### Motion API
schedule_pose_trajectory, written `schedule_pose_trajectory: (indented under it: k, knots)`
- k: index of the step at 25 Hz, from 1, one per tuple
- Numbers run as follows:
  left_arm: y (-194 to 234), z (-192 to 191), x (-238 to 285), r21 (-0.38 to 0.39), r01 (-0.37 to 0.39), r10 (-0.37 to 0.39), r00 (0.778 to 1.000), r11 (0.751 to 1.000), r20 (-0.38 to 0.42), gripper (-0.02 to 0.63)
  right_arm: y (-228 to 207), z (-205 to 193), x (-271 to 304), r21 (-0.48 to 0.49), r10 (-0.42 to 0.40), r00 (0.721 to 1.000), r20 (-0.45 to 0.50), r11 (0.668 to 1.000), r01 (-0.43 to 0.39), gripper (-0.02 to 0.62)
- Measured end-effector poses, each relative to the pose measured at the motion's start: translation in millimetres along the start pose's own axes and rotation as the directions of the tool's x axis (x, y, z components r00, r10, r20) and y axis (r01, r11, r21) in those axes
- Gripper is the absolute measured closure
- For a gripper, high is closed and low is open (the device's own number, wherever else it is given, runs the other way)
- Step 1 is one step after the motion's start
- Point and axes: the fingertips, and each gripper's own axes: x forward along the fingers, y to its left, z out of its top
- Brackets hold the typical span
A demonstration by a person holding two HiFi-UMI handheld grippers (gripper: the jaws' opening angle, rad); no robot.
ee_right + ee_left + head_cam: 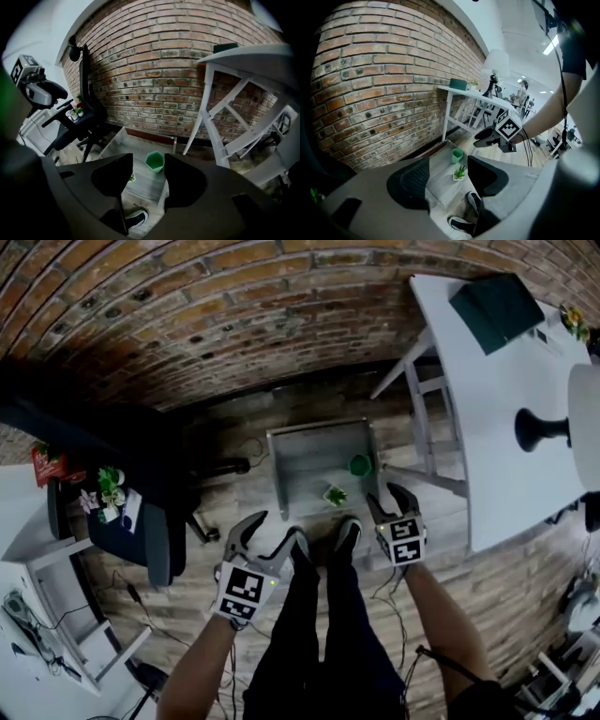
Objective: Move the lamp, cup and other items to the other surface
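R tool (387, 500) (agape) nr faceted cup (155, 161)

Likely office: white desks (502, 418), swivel chair (150, 535), brick wall (187, 306).

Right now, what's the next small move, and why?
Probably lower the right hand-held gripper onto the green cup: its jaws are open and empty, and the cup, upright on the low grey surface, lines up between them.

Green cup (360, 465): upright, mouth up, near right edge of low grey worktop (309, 451). Small potted plant (335, 494): white pot, near cup, closer to front edge. Lamp (541, 430): black stand, white shade, upright on white worktop (487, 427), well apart.
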Motion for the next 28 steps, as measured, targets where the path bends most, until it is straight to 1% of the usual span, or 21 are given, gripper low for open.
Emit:
schedule_pose_trajectory:
  k: [5, 13, 15, 18, 19, 22, 24, 28]
  knots:
    - [2.8, -7.7, 29.4, -0.016, 0.023, -0.023, 1.0, 1.0, -0.011, 0.354, -7.7, -18.6, 45.6, -0.031, 0.013, 0.999, -0.038, 0.999, -0.015, 0.37]
    - [6.5, -15.2, 56.9, -0.037, 0.047, -0.048, 0.999, 0.998, -0.023, 0.354, -12.2, -44.2, 95.4, -0.103, 0.028, 0.993, -0.111, 0.994, -0.04, 0.342]
    - [7.9, -17.6, 62.3, -0.052, 0.048, -0.049, 0.999, 0.997, -0.02, 0.354, -15.4, -49.9, 107.4, -0.106, 0.017, 0.993, -0.114, 0.994, -0.029, 0.325]
    - [10.4, -24.1, 70.3, -0.063, 0.049, -0.05, 0.998, 0.997, -0.023, 0.354, -22.3, -57.4, 125.9, -0.108, -0.017, 0.993, -0.121, 0.994, 0.004, 0.277]
    - [11.3, -26.8, 71.8, -0.063, 0.049, -0.051, 0.998, 0.997, -0.027, 0.354, -24.0, -61.4, 131.5, -0.123, -0.033, 0.992, -0.125, 0.992, 0.017, 0.262]
    - [15.4, -34.7, 74.2, -0.06, 0.046, -0.048, 0.998, 0.997, -0.038, 0.354, -28.1, -73.9, 147.0, -0.192, -0.079, 0.989, -0.127, 0.98, 0.054, 0.259]
    - [18.8, -38.8, 74.8, -0.061, 0.04, -0.043, 0.998, 0.997, -0.043, 0.354, -27.2, -76.4, 153.9, -0.209, -0.08, 0.989, -0.126, 0.976, 0.052, 0.267]
    - [23.3, -43.7, 75.8, -0.08, 0.029, -0.033, 0.998, 0.996, -0.045, 0.354, -23.1, -76.4, 163.8, -0.199, -0.042, 0.992, -0.115, 0.98, 0.018, 0.258]
